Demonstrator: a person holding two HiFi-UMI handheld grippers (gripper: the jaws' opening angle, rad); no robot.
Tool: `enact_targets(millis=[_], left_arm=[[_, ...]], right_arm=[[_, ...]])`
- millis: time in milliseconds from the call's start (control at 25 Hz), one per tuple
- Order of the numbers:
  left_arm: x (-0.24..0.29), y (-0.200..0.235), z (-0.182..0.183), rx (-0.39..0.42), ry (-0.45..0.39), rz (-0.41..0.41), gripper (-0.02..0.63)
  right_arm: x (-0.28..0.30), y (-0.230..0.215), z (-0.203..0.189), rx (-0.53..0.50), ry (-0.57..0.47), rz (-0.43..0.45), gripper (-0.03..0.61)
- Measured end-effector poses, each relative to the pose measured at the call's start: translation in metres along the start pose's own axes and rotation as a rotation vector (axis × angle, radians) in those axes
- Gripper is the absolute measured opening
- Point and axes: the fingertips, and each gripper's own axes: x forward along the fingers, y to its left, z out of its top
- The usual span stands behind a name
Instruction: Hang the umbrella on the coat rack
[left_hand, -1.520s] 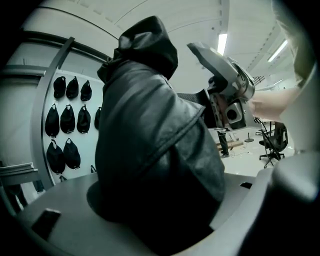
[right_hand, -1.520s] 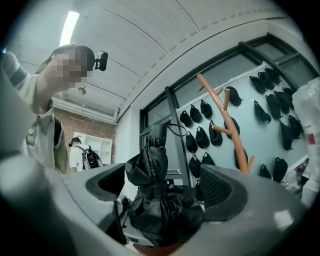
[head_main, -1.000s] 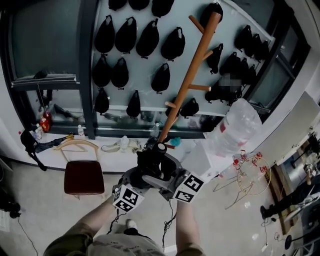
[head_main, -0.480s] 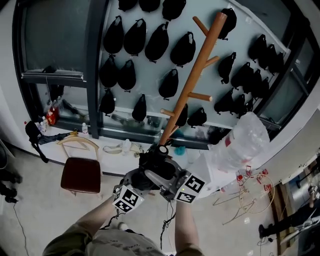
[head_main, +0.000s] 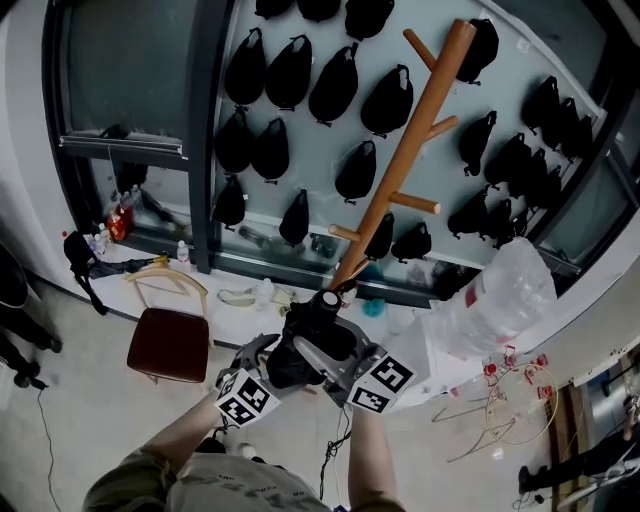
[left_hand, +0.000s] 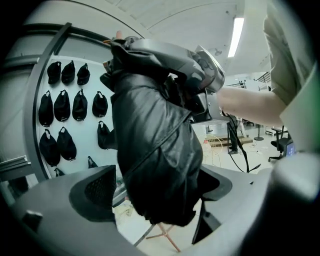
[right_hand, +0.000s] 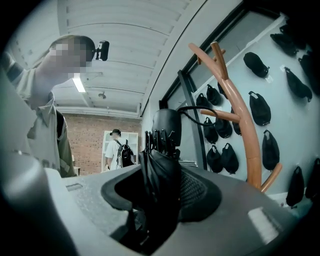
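Note:
A folded black umbrella (head_main: 315, 335) sits between my two grippers at the foot of the wooden coat rack (head_main: 405, 160), whose pegs stick out above it. My left gripper (head_main: 272, 365) has its jaws opening. In the left gripper view the umbrella (left_hand: 155, 150) hangs between its pads (left_hand: 97, 190) without being pressed. My right gripper (head_main: 335, 352) is closing on the umbrella (right_hand: 160, 165), and its pads touch the fabric on both sides. The umbrella's cap end points up, with the rack (right_hand: 245, 120) just right of it.
Several black caps (head_main: 290, 70) hang on the pale wall behind the rack. A dark red chair (head_main: 168, 345) and a wooden hanger (head_main: 165, 285) lie at left. A clear plastic bag (head_main: 500, 295) and wire frames (head_main: 510, 390) are at right. A person with a backpack (right_hand: 117, 150) stands far off.
The rack and wall have drawn closer in the head view. The left gripper's marker cube has slid a little left, away from the umbrella. The right gripper stays at the umbrella.

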Motion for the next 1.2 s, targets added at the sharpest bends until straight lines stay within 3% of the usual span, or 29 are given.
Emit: enact_targets(millis=[200, 480, 800, 1200], left_arm=[[-0.032, 0.030, -0.007, -0.040, 0.032, 0.027, 0.477], [-0.061, 0.055, -0.006, -0.035, 0.044, -0.019, 0.480], [-0.072, 0.081, 0.004, -0.021, -0.010, -0.035, 0.480], [-0.087, 0.102, 0.031, -0.013, -0.131, -0.051, 0.480]], right_arm=[[0.012, -0.012, 0.007, -0.063, 0.020, -0.072, 0.194], [0.041, -0.023, 0.016, -0.143, 0.048, -0.152, 0.195], [0.068, -0.046, 0.033, -0.224, 0.069, -0.271, 0.195], [0.074, -0.073, 0.031, -0.196, 0.080, -0.389, 0.195]])
